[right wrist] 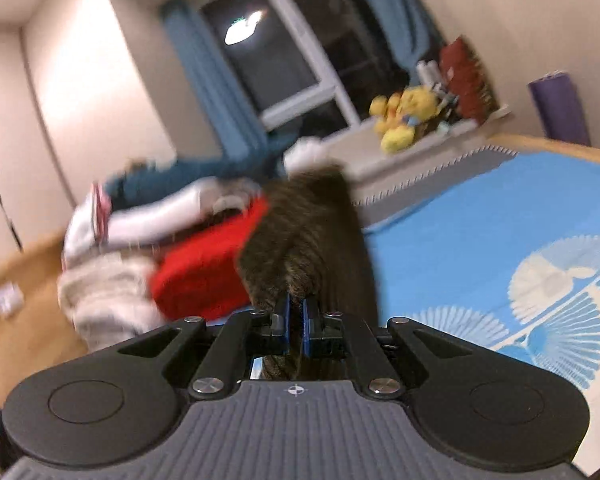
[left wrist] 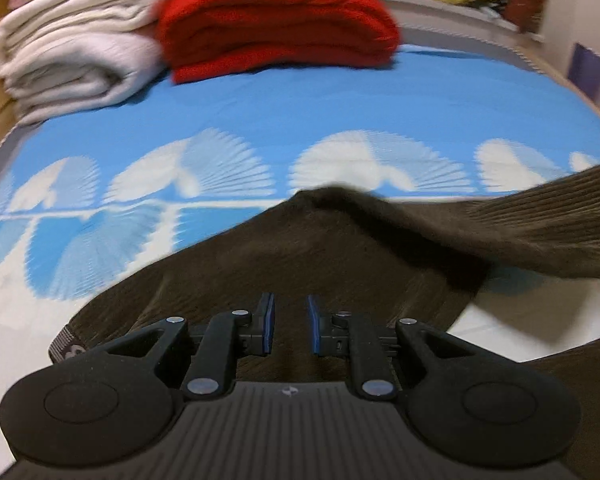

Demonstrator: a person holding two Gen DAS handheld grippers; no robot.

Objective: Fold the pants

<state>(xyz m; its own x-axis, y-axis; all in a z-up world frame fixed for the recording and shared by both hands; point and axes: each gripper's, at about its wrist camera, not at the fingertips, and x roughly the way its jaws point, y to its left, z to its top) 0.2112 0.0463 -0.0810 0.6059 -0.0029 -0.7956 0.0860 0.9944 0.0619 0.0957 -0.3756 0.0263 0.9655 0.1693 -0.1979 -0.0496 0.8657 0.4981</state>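
A home bedroom: a bed (left wrist: pixel 300 100) with a blue fan-patterned cover, folded blankets (left wrist: pixel 76 40) stacked at its 11 o'clock end, stuffed toys (right wrist: pixel 404 116) on the windowsill at 1 o'clock, and blue curtains (right wrist: pixel 208 80) framing a dark window (right wrist: pixel 284 48).

The left gripper (left wrist: pixel 291 328) points steeply down, its blue-padded fingers (left wrist: pixel 267 322) standing a narrow gap apart with brown cloth lying under and between them; whether they pinch it cannot be told. The right gripper (right wrist: pixel 296 328) is rolled sideways and points nearly level toward the far end, its pads (right wrist: pixel 286 326) clamped tight on a brown fold.
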